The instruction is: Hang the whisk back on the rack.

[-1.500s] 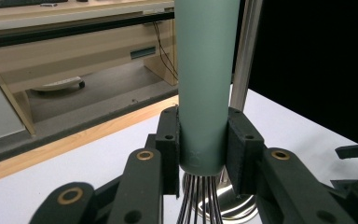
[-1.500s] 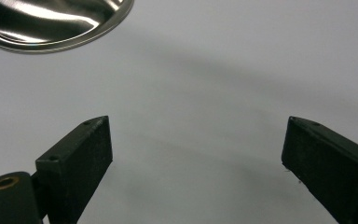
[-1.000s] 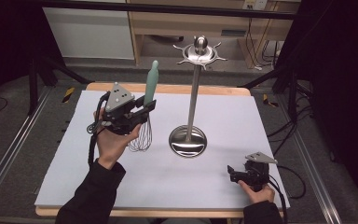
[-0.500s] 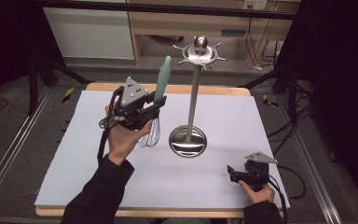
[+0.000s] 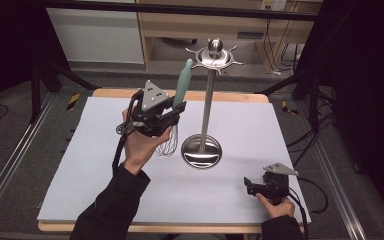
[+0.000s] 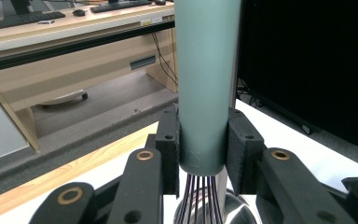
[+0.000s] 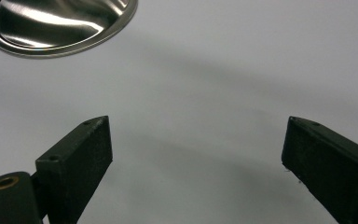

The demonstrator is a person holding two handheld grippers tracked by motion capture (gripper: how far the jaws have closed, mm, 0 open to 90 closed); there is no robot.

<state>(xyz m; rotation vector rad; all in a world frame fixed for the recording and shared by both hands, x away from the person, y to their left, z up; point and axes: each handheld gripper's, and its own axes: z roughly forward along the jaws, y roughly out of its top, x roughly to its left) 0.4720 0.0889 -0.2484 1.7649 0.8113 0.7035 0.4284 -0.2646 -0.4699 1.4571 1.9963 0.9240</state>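
The left gripper [image 6: 204, 154] has its jaws clamped on the pale green cylindrical handle of a wire whisk [image 6: 205, 70], held upright above the white counter [image 5: 80, 165], just beside the polished steel stand with a round base [image 5: 201, 150]. The right gripper [image 7: 196, 154] rests with jaws apart near the counter's front edge.

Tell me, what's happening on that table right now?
Left claw shut on green-handled wire whisk, wires down. Right claw open, empty. Steel hook stand close beside whisk.
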